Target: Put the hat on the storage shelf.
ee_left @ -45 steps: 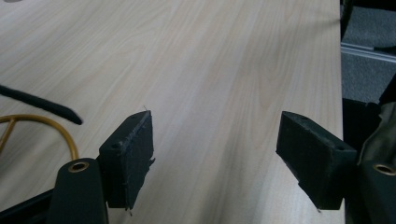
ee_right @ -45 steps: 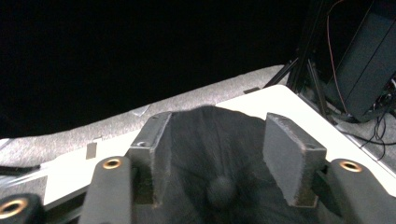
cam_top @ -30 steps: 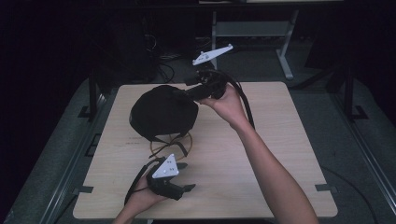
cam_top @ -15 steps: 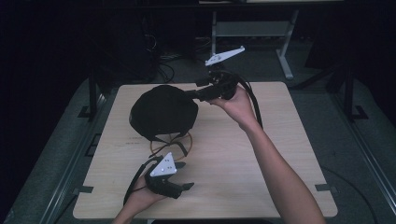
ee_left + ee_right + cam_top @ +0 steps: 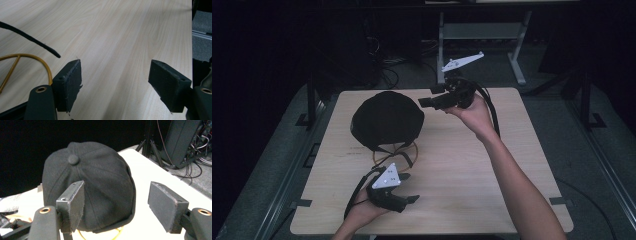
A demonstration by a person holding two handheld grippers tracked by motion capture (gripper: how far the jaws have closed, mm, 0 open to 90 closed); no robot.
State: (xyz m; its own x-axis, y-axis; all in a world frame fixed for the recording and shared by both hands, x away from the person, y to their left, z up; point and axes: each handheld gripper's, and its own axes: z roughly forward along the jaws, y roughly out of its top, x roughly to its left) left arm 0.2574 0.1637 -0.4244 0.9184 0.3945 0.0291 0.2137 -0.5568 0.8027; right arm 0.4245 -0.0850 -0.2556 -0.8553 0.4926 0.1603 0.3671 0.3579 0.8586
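Standing in a dark room, the pale wooden desk (image 5: 472, 165) bears a black cap (image 5: 386, 119); right gripper (image 5: 428, 98) just beside it, jaws wide, just opening, empty.

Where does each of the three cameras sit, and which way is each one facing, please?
High view: above the person's side, looking forward and down on the table; both forearms, left gripper and right gripper show.
Left gripper view: rides the left gripper, looks across bare wood past a yellow ring; open jaws.
Right gripper view: rides the right gripper, faces the black cap; open jaws.
Shared: cap and ring.
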